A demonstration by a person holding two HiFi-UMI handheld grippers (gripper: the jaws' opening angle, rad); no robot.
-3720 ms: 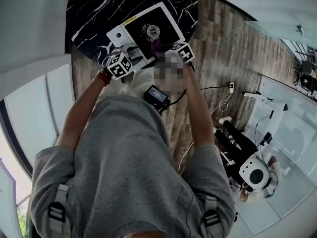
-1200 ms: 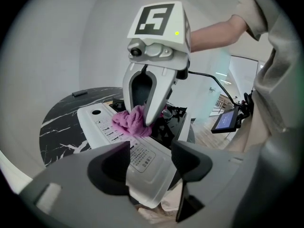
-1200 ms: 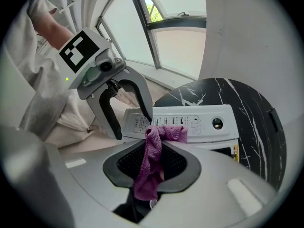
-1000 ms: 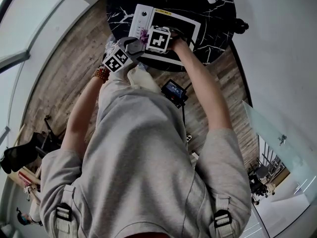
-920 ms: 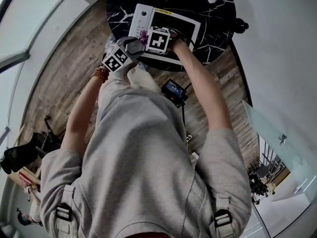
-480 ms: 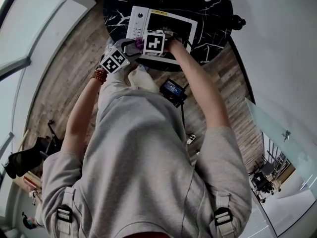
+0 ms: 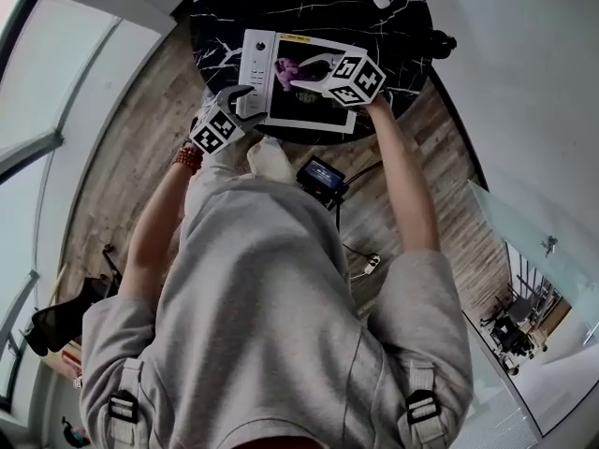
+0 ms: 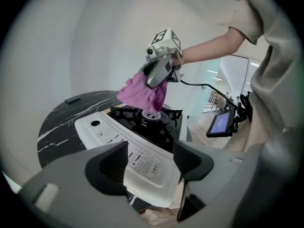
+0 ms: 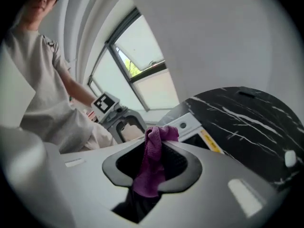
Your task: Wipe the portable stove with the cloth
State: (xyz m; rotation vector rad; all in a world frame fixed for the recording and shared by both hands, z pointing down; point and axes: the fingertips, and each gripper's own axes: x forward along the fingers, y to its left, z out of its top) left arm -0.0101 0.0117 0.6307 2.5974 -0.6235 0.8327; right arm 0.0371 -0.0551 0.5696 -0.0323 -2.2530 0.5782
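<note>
Purple cloth (image 8: 140,91) is hanging from the right gripper (image 7: 301,73), whose jaws are clamping its upper fold (the right gripper view is showing the fabric bunched between both pads and trailing below them). The loose end is dangling straight down over the burner of the portable stove (image 7: 257,59); whether it is touching the burner ring cannot be told.

The stove is sitting on the black marble table (image 7: 374,26), its long axis running across the person's front, control panel at the person's left. The left gripper (image 8: 151,158) is hovering at the near left corner by that panel. Its jaws have just been opening and are standing wide, with the white front edge showing between them but neither pad pressing on it.

Judgement: the wiping surface is lying directly beneath the right jaws, so the right hand is the nearer one and needs to be bringing the cloth down and sweeping along the long axis; the left is placed to steady the casing
</note>
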